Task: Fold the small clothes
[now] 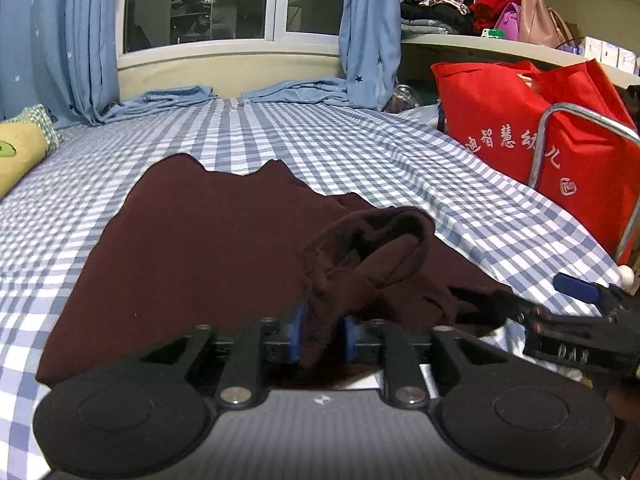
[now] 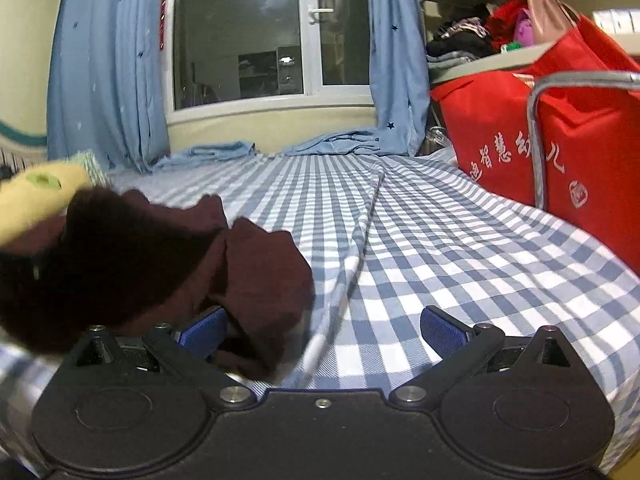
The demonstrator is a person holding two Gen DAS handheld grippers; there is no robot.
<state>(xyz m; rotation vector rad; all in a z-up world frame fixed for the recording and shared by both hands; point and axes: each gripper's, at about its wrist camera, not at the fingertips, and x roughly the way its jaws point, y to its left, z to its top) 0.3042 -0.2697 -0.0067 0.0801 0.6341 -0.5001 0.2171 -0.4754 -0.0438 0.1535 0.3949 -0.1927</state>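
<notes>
A: A dark maroon garment (image 1: pixel 192 240) is shown spread over a blue-and-white checked bedsheet (image 1: pixel 360 148), with one bunched, cuff-like end (image 1: pixel 372 248) raised at about 3 o'clock of the flat part. How is it gripped?

B: In the left wrist view, that bunched end is seen between the blue pads of the left gripper (image 1: pixel 323 334). The jaws stand partly apart; whether the cloth is pinched or merely draped cannot be told. The right gripper (image 2: pixel 324 330) is spread wide with nothing held, cloth lying against its left pad (image 2: pixel 202 330).

A: And the handling?

B: The fabric is judged soft, limp and light, a matte knit that sags and creases. A hem or corner is best taken. A red woven bag (image 1: pixel 520 132) is seen at 2 o'clock.
</notes>
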